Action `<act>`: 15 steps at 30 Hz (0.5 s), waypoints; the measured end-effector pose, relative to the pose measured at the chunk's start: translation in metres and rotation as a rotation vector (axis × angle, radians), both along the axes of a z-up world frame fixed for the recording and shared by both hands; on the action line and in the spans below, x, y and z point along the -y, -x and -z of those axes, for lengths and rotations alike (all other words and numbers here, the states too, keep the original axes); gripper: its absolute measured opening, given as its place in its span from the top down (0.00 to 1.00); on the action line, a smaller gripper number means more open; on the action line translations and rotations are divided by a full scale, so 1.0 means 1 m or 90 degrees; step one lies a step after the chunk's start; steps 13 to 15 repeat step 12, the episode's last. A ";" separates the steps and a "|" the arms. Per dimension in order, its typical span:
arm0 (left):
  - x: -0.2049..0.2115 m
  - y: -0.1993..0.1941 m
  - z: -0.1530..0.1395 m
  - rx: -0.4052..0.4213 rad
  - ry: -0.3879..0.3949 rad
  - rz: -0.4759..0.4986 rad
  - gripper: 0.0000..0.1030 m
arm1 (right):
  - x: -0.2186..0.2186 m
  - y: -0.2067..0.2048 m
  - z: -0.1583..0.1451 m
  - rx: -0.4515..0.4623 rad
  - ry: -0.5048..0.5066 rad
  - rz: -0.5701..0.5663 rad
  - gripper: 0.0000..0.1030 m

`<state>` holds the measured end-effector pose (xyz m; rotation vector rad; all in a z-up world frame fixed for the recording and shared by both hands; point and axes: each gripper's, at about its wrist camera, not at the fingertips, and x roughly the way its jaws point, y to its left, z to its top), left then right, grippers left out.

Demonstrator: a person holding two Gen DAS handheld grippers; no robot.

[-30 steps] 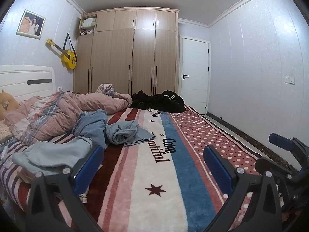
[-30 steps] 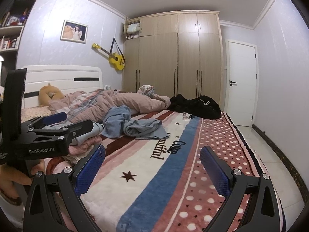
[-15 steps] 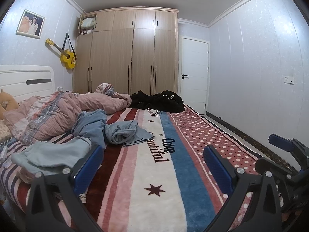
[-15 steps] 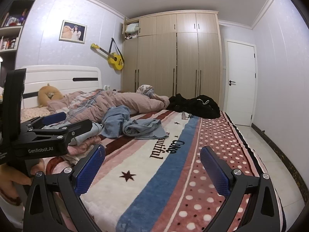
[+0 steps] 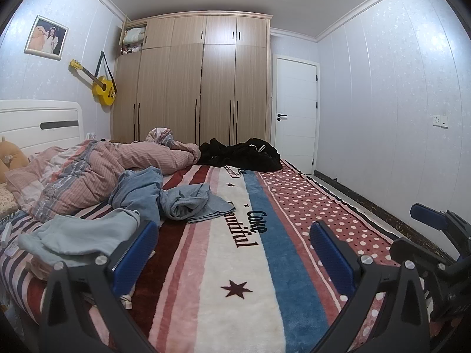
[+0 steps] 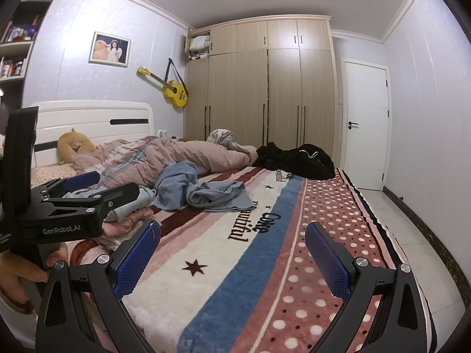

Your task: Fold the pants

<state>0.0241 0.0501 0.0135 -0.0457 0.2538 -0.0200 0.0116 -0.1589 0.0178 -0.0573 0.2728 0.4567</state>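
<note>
Crumpled blue-grey garments (image 5: 188,203) (image 6: 206,191) lie in a heap on the striped blanket (image 5: 235,264), left of its middle; I cannot tell which piece is the pants. A pale blue garment (image 5: 79,232) lies nearer, just behind my left finger. My left gripper (image 5: 232,253) hovers open over the blanket's near part and holds nothing. My right gripper (image 6: 232,257) is also open and empty, over the blue stripe and dotted band. In the right wrist view the left gripper (image 6: 73,206) shows at the left, held by a hand (image 6: 17,267).
A pink striped duvet (image 5: 97,173) is bunched toward the headboard (image 6: 88,120). Black clothing (image 5: 244,156) lies at the far side of the bed. Beyond stand a wooden wardrobe (image 5: 200,88) and a white door (image 5: 294,111). Tiled floor (image 6: 406,235) runs along the bed's right edge.
</note>
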 end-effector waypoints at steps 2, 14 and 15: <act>0.000 0.000 0.000 0.000 -0.001 0.001 0.01 | 0.001 0.000 0.000 0.000 -0.001 0.001 0.05; -0.002 -0.001 -0.001 -0.002 -0.002 -0.005 0.01 | 0.002 0.000 0.001 -0.001 -0.002 0.001 0.05; -0.002 -0.001 -0.001 -0.002 -0.002 -0.005 0.01 | 0.002 0.000 0.001 -0.001 -0.002 0.001 0.05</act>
